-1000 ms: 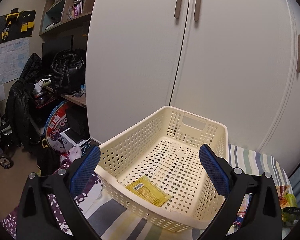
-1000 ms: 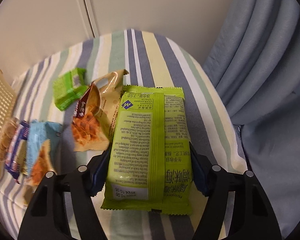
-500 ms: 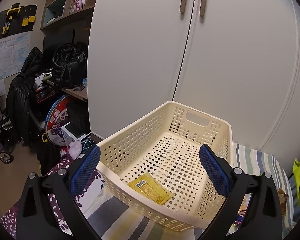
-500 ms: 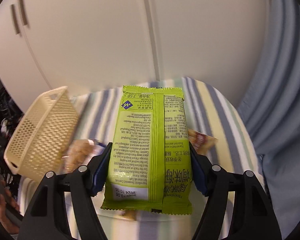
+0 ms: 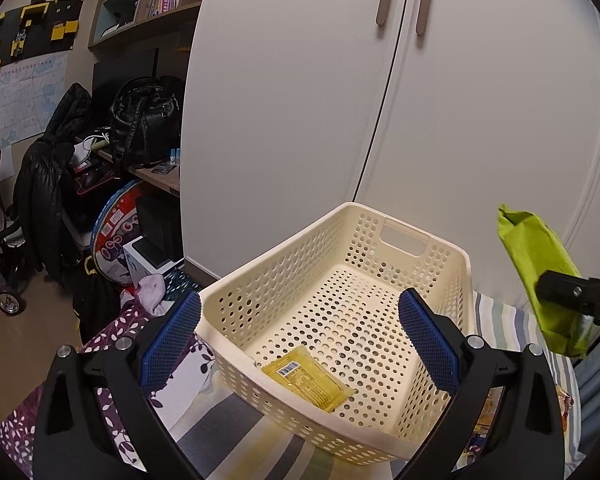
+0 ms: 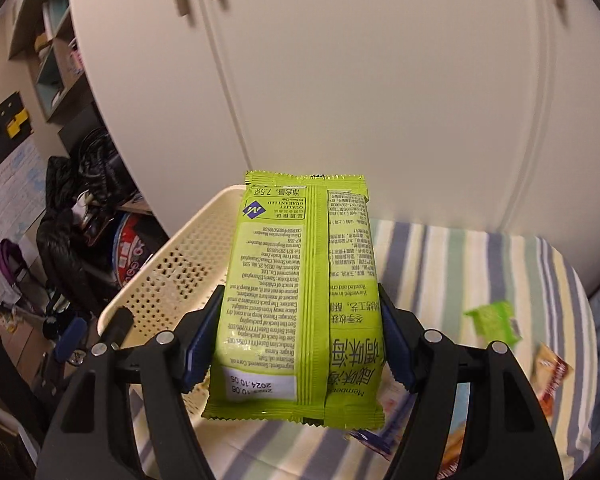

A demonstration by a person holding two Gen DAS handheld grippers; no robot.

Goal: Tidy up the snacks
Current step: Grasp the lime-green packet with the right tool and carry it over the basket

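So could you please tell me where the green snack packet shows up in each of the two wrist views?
Left wrist: green snack packet at the right edge, beyond the basket.
Right wrist: centre, clamped in the right gripper.
Shared landmark: the cream basket.

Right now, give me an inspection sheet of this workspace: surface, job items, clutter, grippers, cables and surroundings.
Surface: striped bedcover, basket and loose snacks on it.
Job's things: cream perforated basket holding one yellow packet; green snack pack held in the air near the basket; small green packet and orange-brown packet on the cover.
Clutter: black backpack and dark jacket by the desk.
Grippers: left gripper open, empty, in front of the basket; right gripper shut on the green snack pack.
Cables: nothing seen.
Surroundings: white wardrobe doors, wall shelves.
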